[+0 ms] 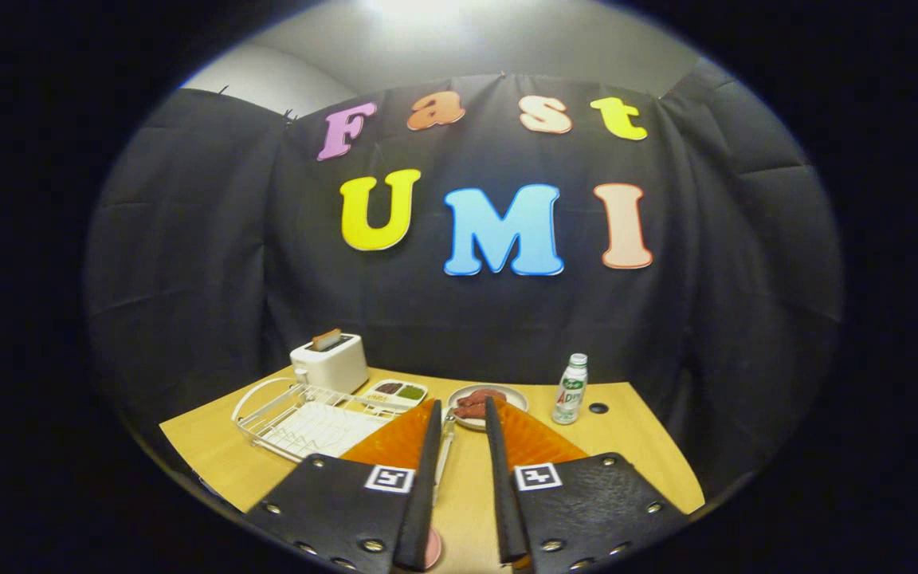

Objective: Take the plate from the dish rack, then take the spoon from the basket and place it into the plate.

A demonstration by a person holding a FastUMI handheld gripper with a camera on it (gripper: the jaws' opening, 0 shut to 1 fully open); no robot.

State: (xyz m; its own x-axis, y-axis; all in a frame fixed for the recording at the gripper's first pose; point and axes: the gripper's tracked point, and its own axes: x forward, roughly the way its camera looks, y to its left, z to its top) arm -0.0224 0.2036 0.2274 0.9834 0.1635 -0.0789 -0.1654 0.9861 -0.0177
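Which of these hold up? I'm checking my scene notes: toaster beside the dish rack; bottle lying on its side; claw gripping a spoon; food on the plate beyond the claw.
1. The toaster stands beside the dish rack: true.
2. The bottle lies on its side: false, it stands upright on the table.
3. The claw grips a spoon: false, its fingers are apart with nothing between them.
4. The plate just beyond the fingers holds food: true.

**Colours and patterns on the table**

Tan table (634, 446) is carrying a white wire dish rack (300, 418) and a white toaster (331, 363). A white tray (395, 392) is showing brown and green portions. A pale plate (507, 395) is holding reddish-brown pieces. A white bottle (570, 389) is wearing a green label.
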